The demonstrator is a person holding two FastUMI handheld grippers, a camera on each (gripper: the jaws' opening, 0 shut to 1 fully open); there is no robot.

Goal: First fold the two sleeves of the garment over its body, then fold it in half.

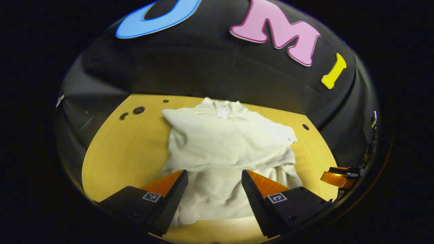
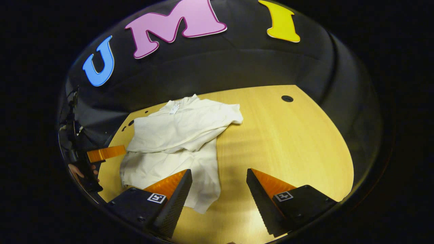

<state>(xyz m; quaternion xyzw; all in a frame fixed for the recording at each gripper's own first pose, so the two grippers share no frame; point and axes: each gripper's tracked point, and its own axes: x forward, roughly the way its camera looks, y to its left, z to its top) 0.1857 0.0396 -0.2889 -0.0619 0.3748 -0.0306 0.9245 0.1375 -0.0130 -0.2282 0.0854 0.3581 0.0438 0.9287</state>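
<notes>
Lying ahead of both wide-open, empty grippers [image 1: 213,184] [image 2: 218,184], garment [image 1: 223,145] seems sleeve-folded.

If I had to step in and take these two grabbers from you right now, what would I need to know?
Left gripper: open, holding nothing, above the near part of the shirt.
Right gripper: open, holding nothing, over the shirt's near edge and the bare table.
The shirt lies on the table, collar toward the far wall.
Done: both sleeves look folded over the body, though loosely, with wrinkles.
Left: fold the shirt in half, probably by lifting the near hem up to the collar.
</notes>
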